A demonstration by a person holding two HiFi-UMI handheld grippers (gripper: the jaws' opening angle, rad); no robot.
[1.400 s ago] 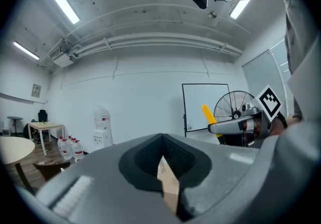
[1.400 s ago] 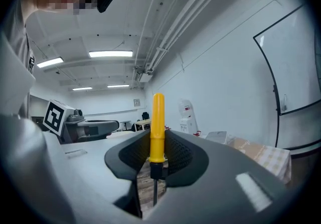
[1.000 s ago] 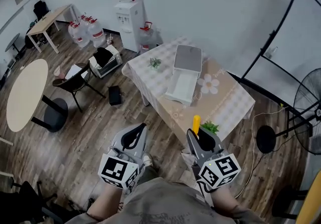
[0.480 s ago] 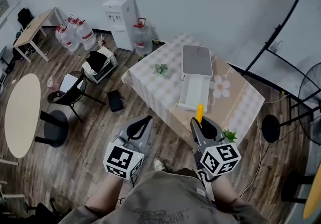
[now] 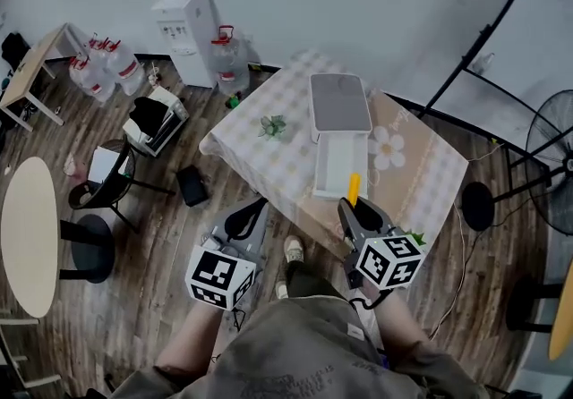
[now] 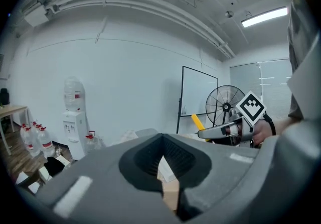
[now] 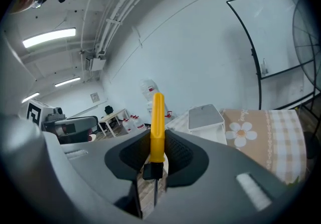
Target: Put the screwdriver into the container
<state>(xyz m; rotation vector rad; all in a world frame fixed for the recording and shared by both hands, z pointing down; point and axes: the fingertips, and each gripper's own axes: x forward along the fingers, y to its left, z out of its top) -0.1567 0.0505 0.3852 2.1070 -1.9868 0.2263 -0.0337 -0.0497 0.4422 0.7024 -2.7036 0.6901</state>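
My right gripper (image 5: 352,209) is shut on a screwdriver whose yellow handle (image 5: 353,188) sticks forward past the jaws. In the right gripper view the handle (image 7: 157,126) stands upright between the shut jaws of the right gripper (image 7: 155,170), with the dark shaft below. The white open container (image 5: 340,165) sits on the checked table (image 5: 260,160), just beyond the handle tip, with a grey lid part (image 5: 340,103) behind it. The container (image 7: 206,117) appears ahead on the right. My left gripper (image 5: 245,219) hangs shut and empty off the table's near-left edge; the left gripper (image 6: 162,185) holds nothing.
A small plant (image 5: 272,126) stands on the table left of the container, another (image 5: 413,237) by the right gripper. A water cooler (image 5: 183,9), bottles (image 5: 98,75), a chair (image 5: 106,184) and a round table (image 5: 27,236) are at left. A fan (image 5: 550,174) stands at right.
The person has stepped closer to the table. The right gripper with the screwdriver now reaches the table's near edge, close to the container. Both grippers stay shut.
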